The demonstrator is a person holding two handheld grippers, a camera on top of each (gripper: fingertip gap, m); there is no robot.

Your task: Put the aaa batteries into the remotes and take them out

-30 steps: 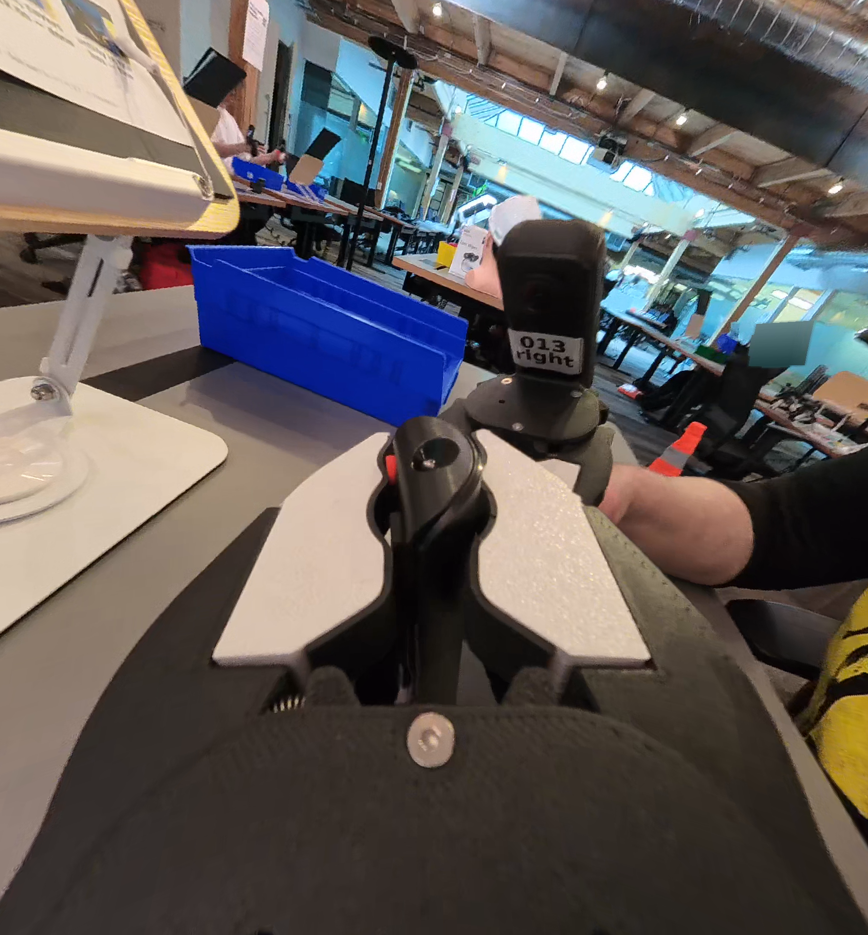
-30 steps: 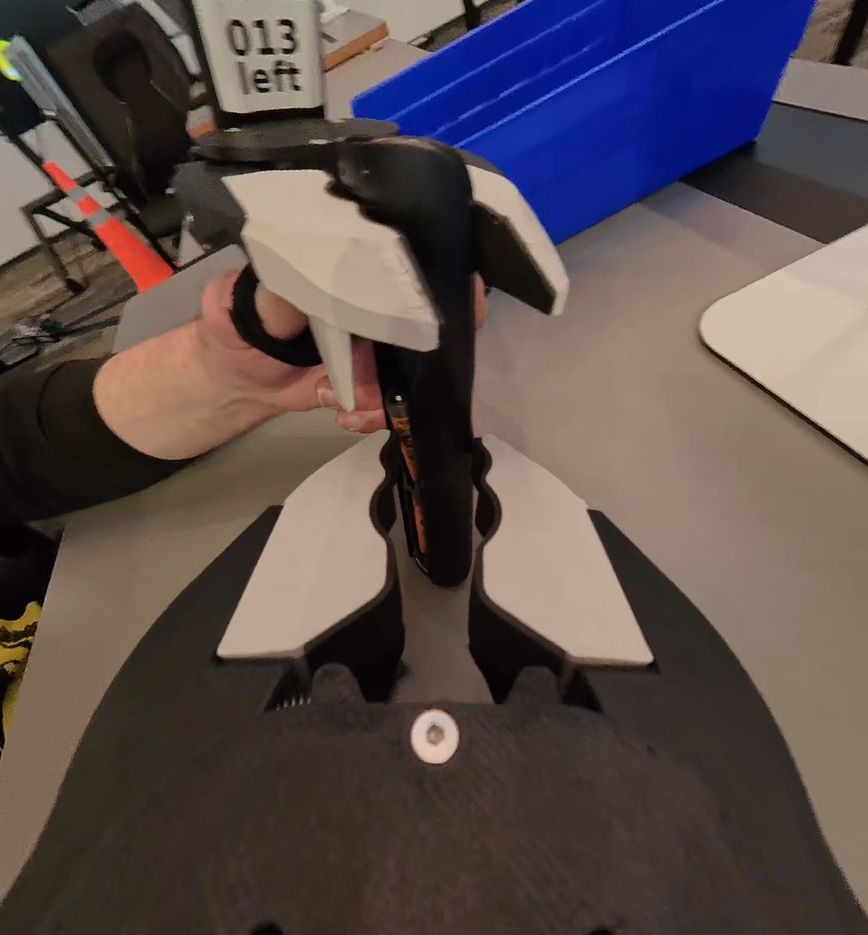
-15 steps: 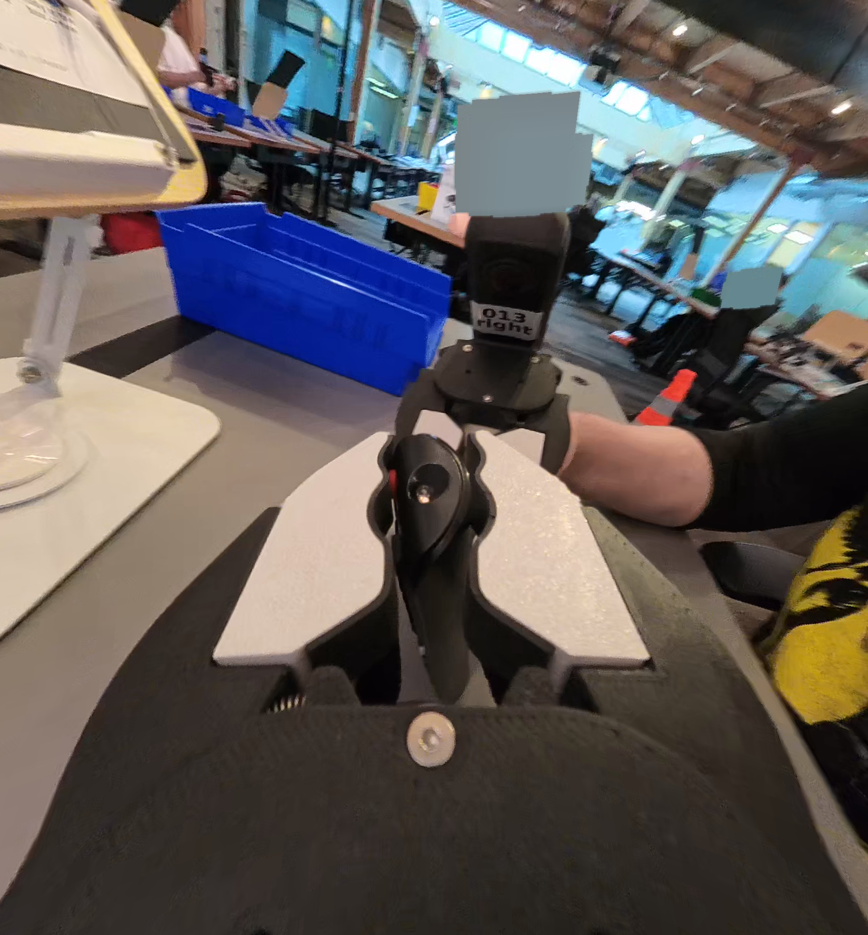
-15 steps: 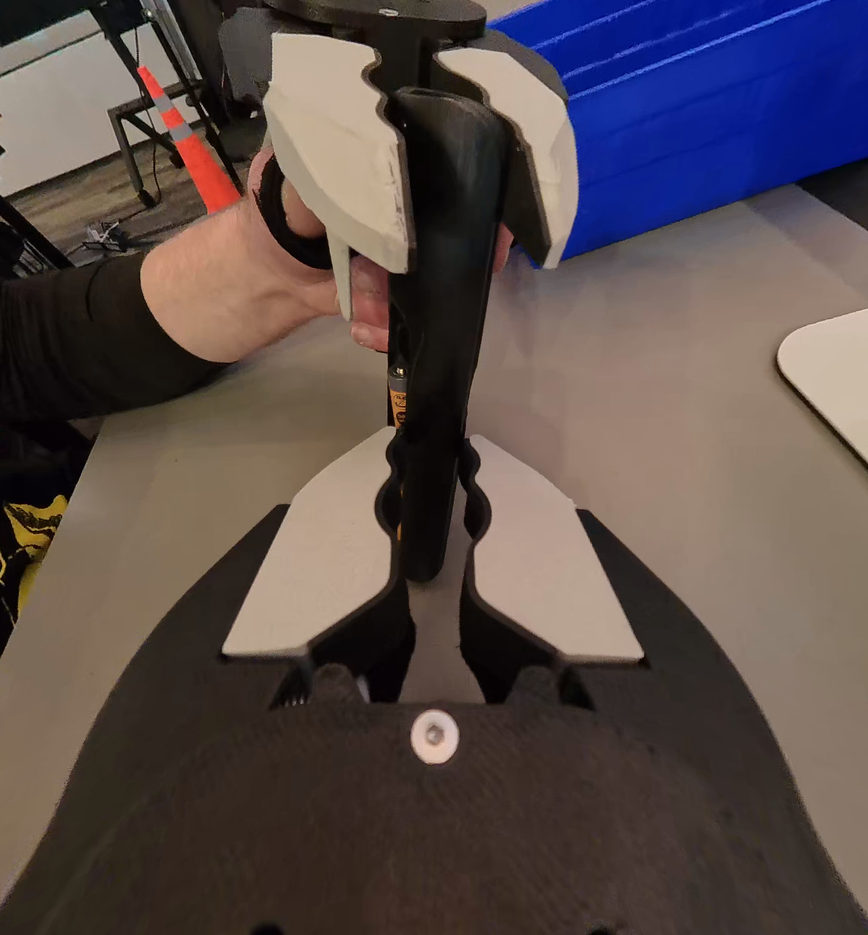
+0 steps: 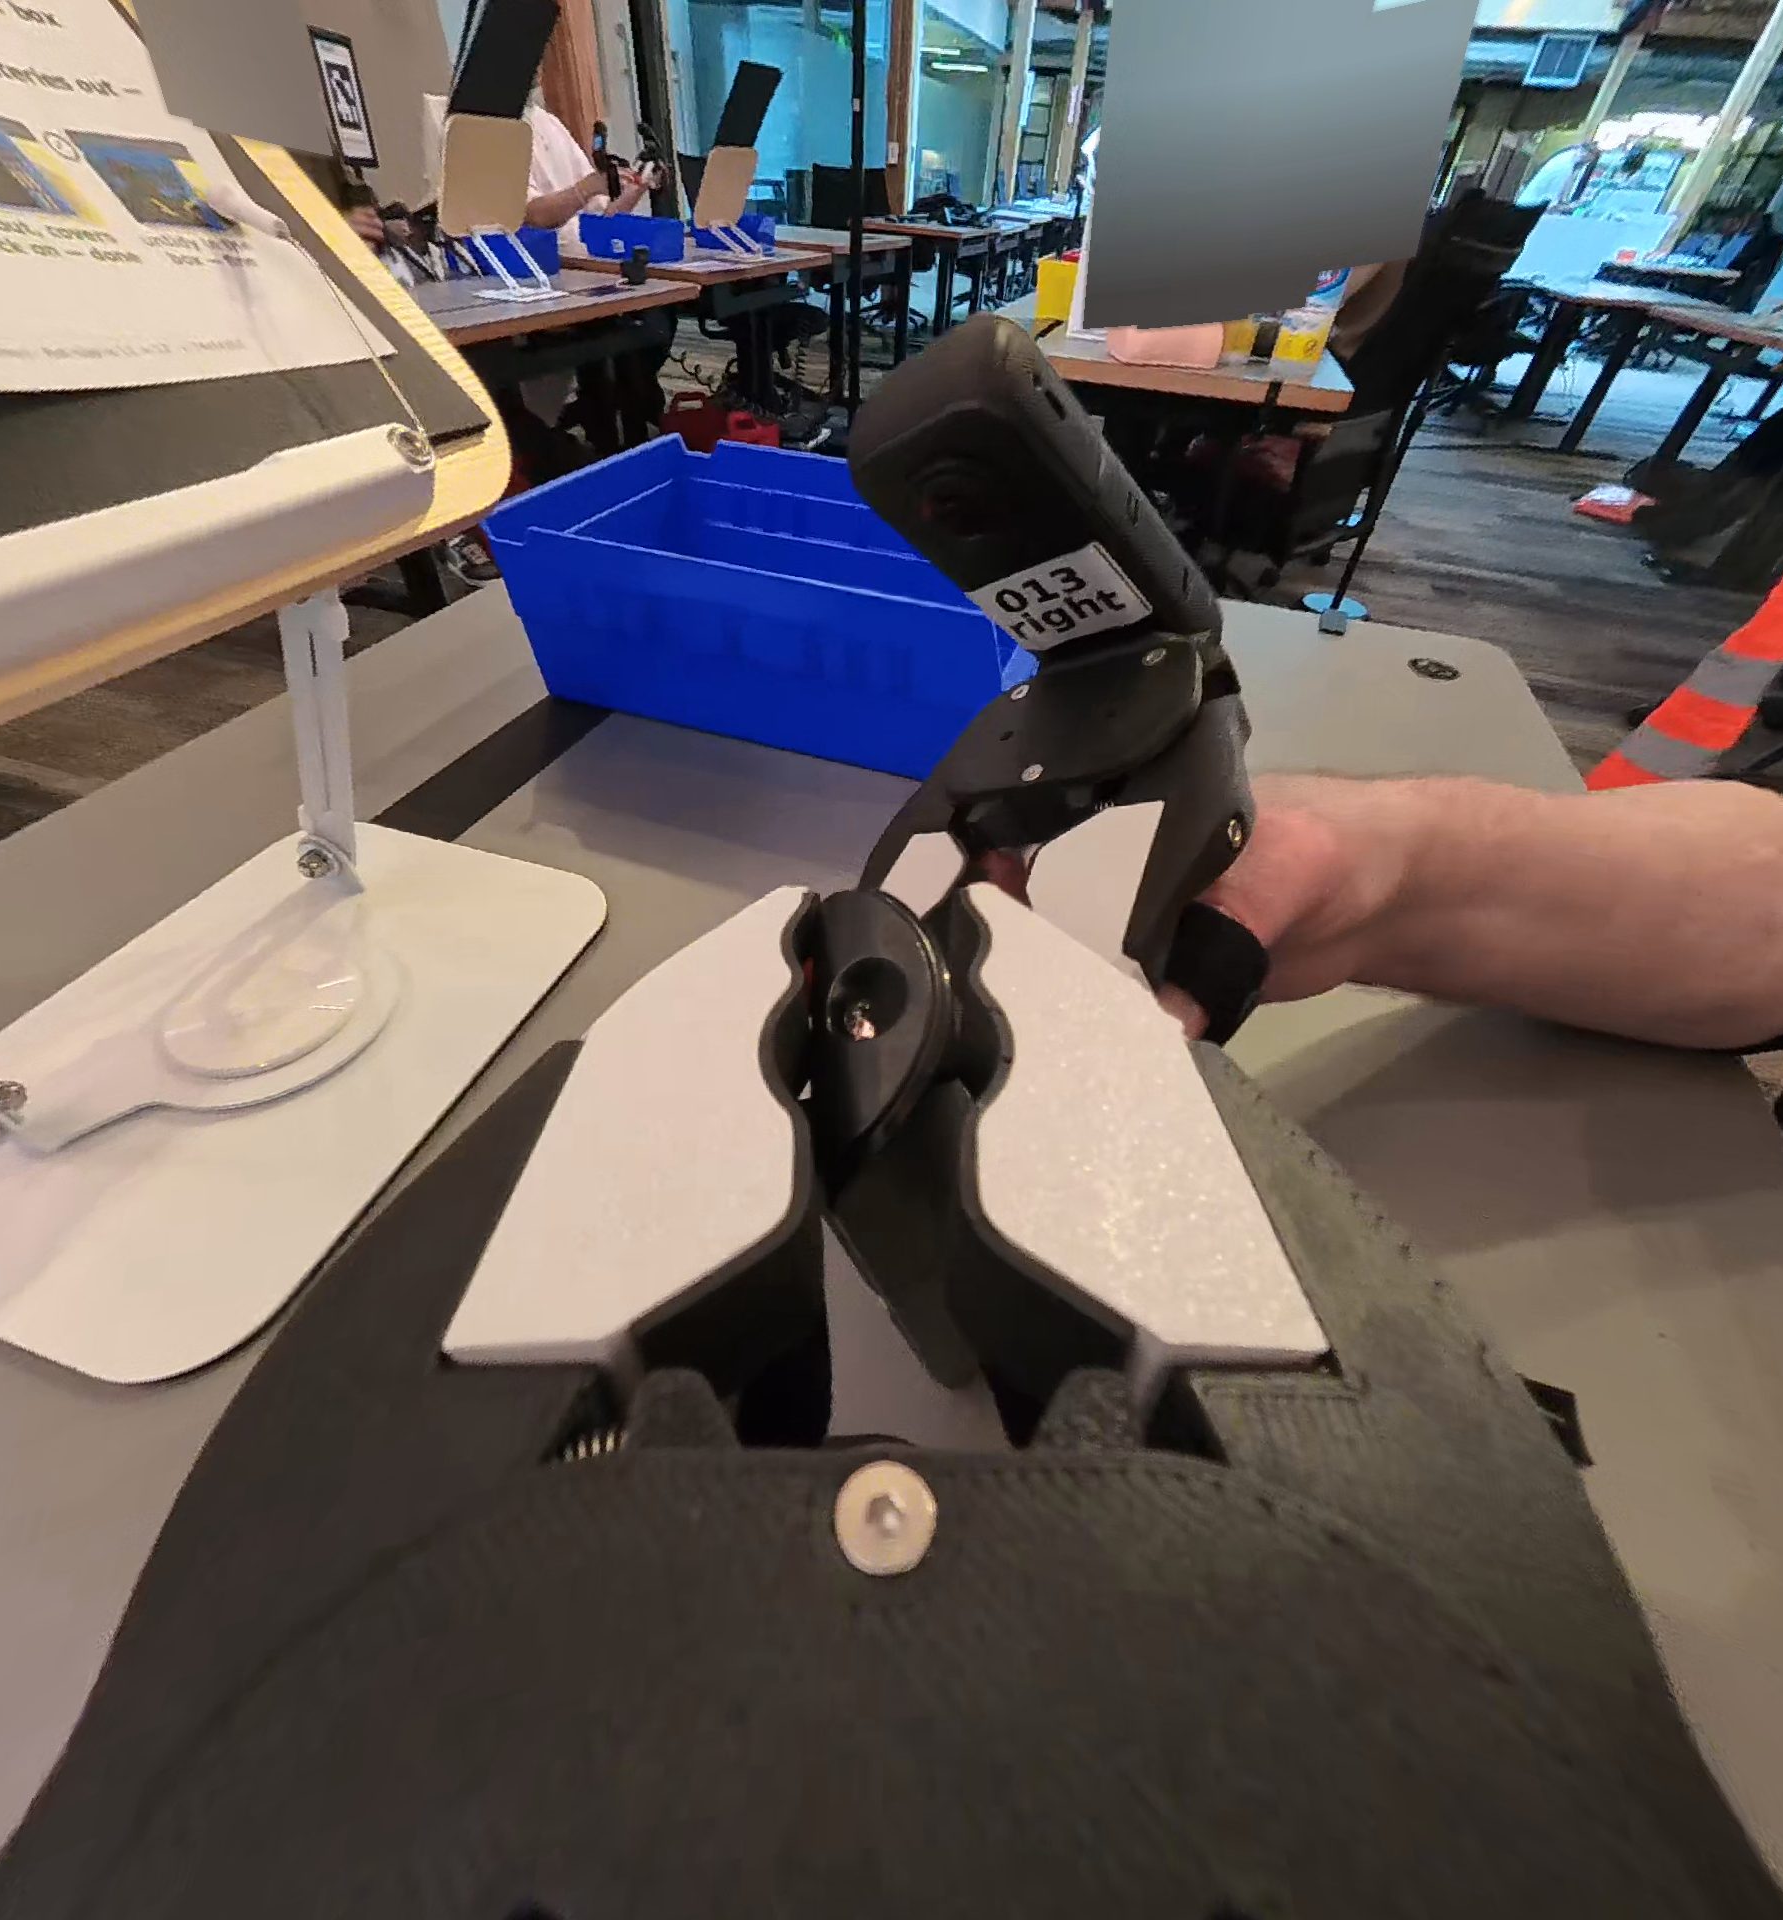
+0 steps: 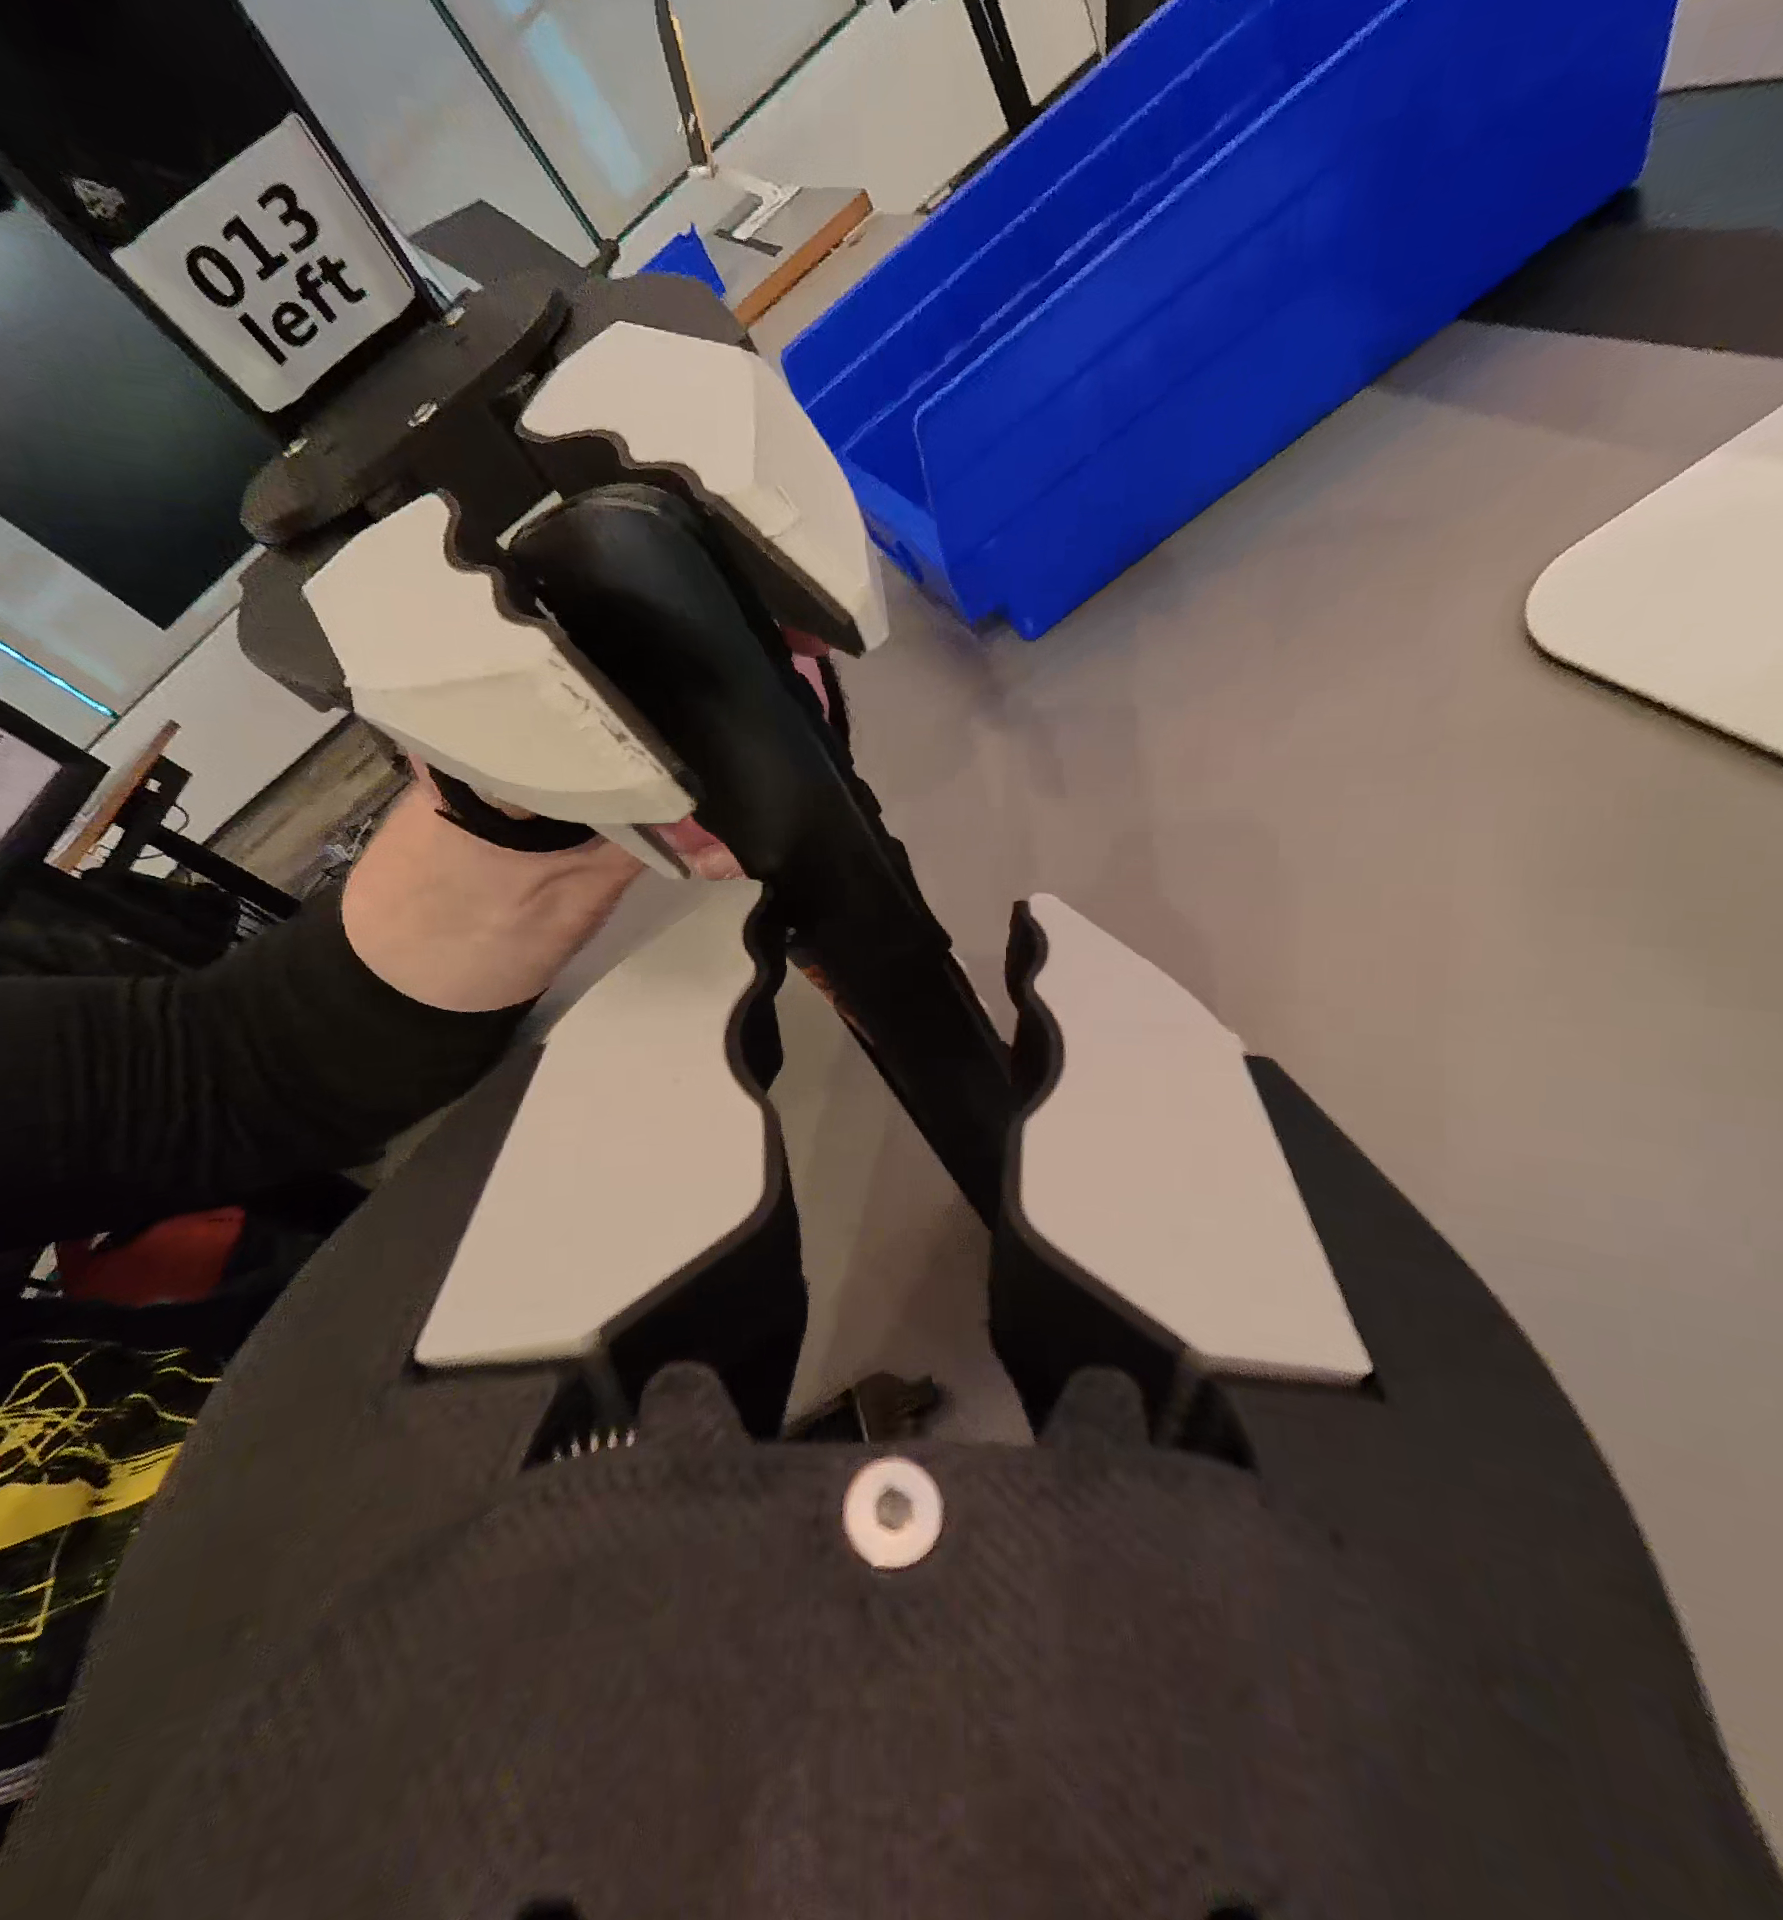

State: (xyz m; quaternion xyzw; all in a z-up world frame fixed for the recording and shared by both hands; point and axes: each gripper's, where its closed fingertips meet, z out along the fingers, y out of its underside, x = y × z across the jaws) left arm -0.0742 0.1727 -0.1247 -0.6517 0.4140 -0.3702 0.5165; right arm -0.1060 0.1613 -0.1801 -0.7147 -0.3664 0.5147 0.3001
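Remote (image 5: 882, 1023) first: we have the slim black handset pinched at its rounded head end between the two white fingers (image 5: 658, 1132) of our left gripper (image 5: 882, 997), clamped tight on it and raised above the grey desk (image 5: 1438, 1143). From the right wrist view the same remote (image 6: 752, 748) slants down toward us, its tail end lying in the gap of our right gripper (image 6: 892, 997). That gripper's jaws stand apart, wider than the remote; the body leans against the inner edge of the right-hand finger (image 6: 1157, 1143) and stays clear of the other one. So our right gripper is released, not squeezing. An orange-marked strip (image 6: 833, 987) shows along the underside of the remote, most likely a battery, though we cannot tell for sure.

Beyond the remote, in the left wrist view, our right gripper (image 5: 1063, 769) sits tilted, held in a bare hand (image 5: 1292, 894) with a black sleeve behind it. Farther back on the desk stands a blue bin (image 5: 752, 644); its inside is hidden from us here. Off to the left we see a white stand (image 5: 274, 1039), its flat base resting on the desk and a sheet of paper (image 5: 87, 208) propped on top.
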